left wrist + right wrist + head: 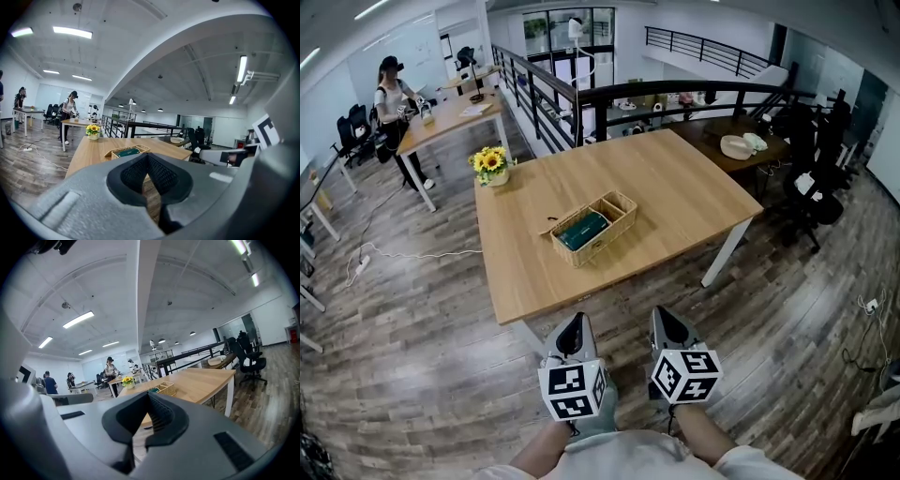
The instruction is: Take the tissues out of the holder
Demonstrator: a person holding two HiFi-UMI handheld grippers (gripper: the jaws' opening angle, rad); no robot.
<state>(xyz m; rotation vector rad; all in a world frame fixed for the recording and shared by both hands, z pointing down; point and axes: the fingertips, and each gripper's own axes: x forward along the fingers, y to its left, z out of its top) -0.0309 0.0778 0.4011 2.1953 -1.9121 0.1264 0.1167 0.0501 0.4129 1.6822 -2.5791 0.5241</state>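
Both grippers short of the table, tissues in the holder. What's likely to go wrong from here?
1. The left gripper and right gripper are both shut. Unless one opens before reaching the green tissue pack, it would only shove the pack.
2. The pack fills its compartment of the wicker basket, and nothing visibly anchors the basket to the table. Pulling may lift or drag it.

no words, labels, brands or numbers are legible in any view.
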